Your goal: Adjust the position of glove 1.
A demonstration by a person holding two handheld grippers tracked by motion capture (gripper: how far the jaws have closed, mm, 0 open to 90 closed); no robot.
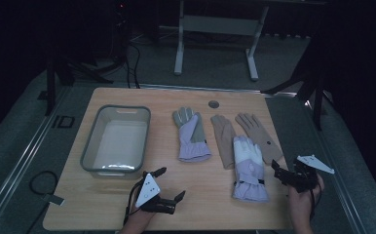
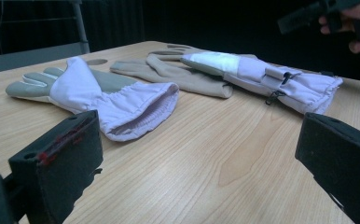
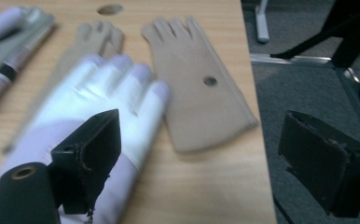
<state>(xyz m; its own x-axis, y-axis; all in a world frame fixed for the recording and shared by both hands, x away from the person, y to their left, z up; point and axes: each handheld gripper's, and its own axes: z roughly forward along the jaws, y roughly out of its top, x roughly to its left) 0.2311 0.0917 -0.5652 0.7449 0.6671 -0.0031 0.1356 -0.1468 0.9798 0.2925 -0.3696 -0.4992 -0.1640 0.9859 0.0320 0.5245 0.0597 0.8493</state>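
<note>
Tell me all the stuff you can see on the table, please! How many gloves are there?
Ski gloves: two, lilac and white with grey-green fingers; one in the table's middle, the other nearer the person, lying partly over a tan glove.
Tan gloves: two, beige; side by side right of centre, the left one partly under a ski glove.
Bin: one, clear with a grey rim; left side, looks empty.
Table: one, light wood, with a round hole near the far edge.
Left gripper: one, black, jaws open; near edge, held in a hand.
Right gripper: one, black, jaws open; near the table's right edge, held in a hand.
</note>
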